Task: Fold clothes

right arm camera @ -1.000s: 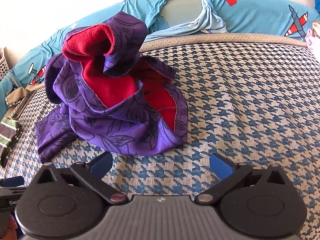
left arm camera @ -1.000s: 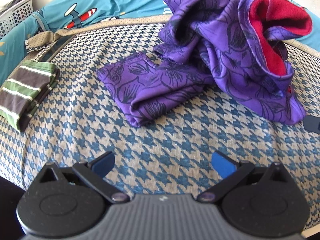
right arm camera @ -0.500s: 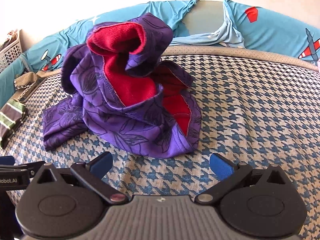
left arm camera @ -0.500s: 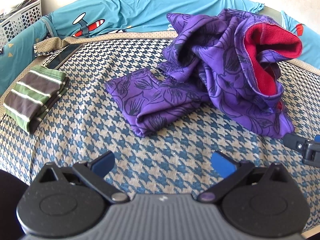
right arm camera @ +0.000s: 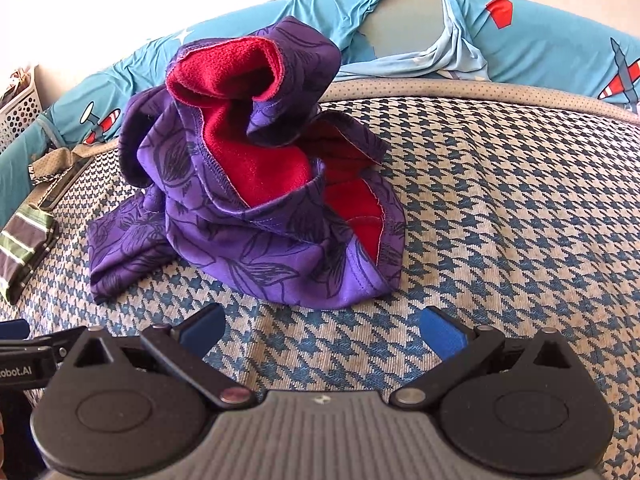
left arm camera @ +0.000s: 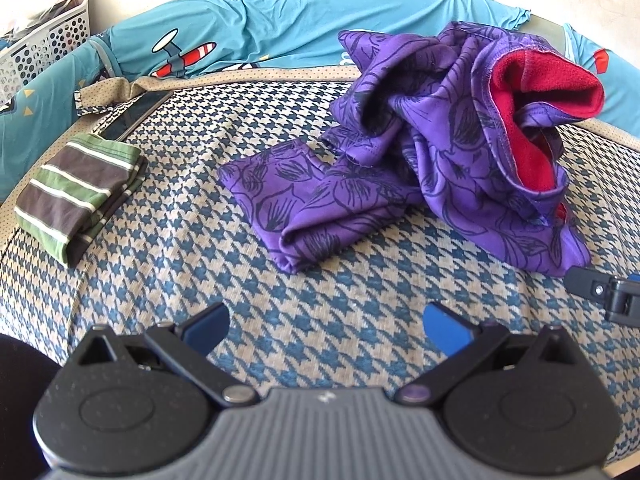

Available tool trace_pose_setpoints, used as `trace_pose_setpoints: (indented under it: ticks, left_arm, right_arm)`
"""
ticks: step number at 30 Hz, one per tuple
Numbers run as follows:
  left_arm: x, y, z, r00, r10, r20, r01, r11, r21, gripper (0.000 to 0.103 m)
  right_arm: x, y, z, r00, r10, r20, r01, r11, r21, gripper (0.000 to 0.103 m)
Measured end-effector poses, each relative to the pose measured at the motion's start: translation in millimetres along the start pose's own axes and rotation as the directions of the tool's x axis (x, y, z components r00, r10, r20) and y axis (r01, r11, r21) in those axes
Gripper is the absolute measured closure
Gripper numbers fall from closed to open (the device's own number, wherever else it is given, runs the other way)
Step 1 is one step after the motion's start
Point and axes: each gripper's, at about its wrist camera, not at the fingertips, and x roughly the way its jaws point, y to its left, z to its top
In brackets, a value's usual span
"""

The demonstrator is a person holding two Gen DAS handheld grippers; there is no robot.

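Note:
A crumpled purple garment [left arm camera: 432,168] with black flower outlines and a red fleece lining lies heaped on the blue-and-cream houndstooth cover [left arm camera: 340,300]; in the right wrist view the purple garment [right arm camera: 248,216] shows its red inside [right arm camera: 256,164]. A flat purple part [left arm camera: 304,200] sticks out toward the left. My left gripper [left arm camera: 326,326] is open above the cover, short of that part, holding nothing. My right gripper [right arm camera: 322,330] is open just in front of the heap's near hem. Each gripper shows at the edge of the other's view.
A folded green, brown and white striped garment [left arm camera: 78,192] lies at the cover's left edge beside a dark phone [left arm camera: 136,118]. Teal bedding with aeroplane prints [left arm camera: 256,36] runs along the back. A white perforated basket [left arm camera: 44,52] stands at far left.
Both grippers have drawn back and tilted, so the purple heap sits a little farther off and lower in each view. The clothes lie as before. Both stay open.

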Motion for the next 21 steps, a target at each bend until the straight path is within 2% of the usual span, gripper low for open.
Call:
trace_pose_setpoints:
  ticks: [21]
  left_arm:
    - [-7.3,1.3,1.2,1.0,0.008,0.014,-0.008,1.0,0.0,0.0]
  right_arm:
    - [0.2,0.8,-0.8,1.0,-0.011,0.007,0.011,1.0,0.001,0.0]
